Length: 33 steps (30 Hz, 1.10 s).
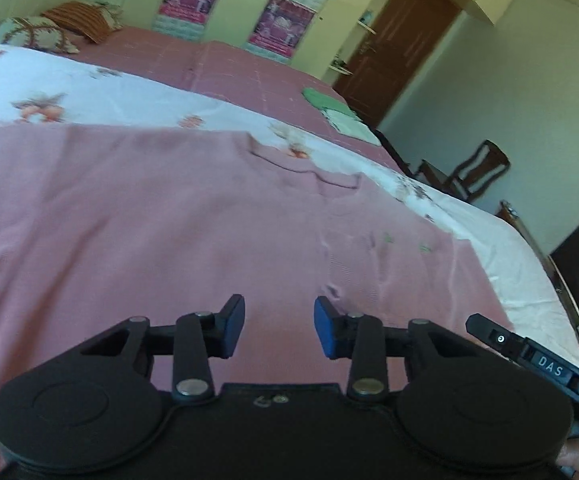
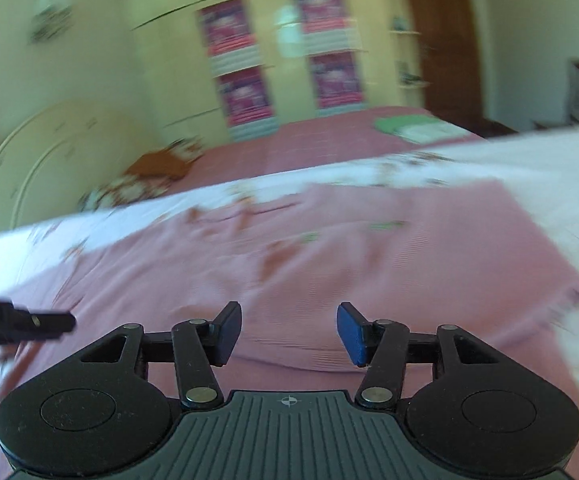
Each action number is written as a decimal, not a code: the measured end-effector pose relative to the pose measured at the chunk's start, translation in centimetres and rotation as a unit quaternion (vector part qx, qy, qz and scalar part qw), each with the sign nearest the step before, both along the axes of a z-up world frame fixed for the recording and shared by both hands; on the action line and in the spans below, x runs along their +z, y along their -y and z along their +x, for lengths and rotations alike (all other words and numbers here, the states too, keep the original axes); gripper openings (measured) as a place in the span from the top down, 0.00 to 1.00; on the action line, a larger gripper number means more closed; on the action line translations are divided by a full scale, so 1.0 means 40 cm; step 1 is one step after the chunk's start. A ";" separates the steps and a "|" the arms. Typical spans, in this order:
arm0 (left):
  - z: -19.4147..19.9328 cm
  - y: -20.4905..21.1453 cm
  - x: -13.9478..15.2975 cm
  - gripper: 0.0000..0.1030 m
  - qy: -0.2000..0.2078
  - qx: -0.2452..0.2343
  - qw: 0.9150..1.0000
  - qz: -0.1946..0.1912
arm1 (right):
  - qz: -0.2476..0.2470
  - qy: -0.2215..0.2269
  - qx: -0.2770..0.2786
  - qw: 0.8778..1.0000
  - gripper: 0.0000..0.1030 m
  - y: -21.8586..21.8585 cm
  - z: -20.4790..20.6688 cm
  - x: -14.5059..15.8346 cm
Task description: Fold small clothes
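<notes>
A pink ribbed garment (image 1: 149,216) lies spread flat on a white floral sheet (image 1: 49,84) over the bed. Its neckline (image 1: 309,172) points toward the far side. My left gripper (image 1: 279,328) hovers over the garment's near part, jaws open, blue pads apart with only flat cloth under the gap. In the right wrist view the same pink garment (image 2: 289,256) fills the middle, blurred. My right gripper (image 2: 289,332) stands open above it with nothing between the pads. The other gripper's black tip (image 2: 41,322) shows at the left edge.
A pink bedspread (image 1: 217,68) covers the far half of the bed, with folded green and white clothes (image 1: 337,114) near its right edge and pillows (image 1: 49,28) at the far left. Wardrobe doors with posters (image 1: 281,20), a brown door (image 1: 401,40) and a wooden chair (image 1: 473,172) stand beyond.
</notes>
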<state>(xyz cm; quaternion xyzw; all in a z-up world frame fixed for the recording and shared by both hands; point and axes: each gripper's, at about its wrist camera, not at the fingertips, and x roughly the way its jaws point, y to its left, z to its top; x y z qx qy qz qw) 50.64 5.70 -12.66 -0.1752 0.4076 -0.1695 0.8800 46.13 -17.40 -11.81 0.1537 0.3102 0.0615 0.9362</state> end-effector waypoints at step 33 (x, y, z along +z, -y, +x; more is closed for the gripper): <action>0.063 -0.015 -0.061 0.60 0.011 0.050 0.999 0.016 | 0.397 -0.077 -0.176 0.897 0.48 0.551 -0.015 -0.111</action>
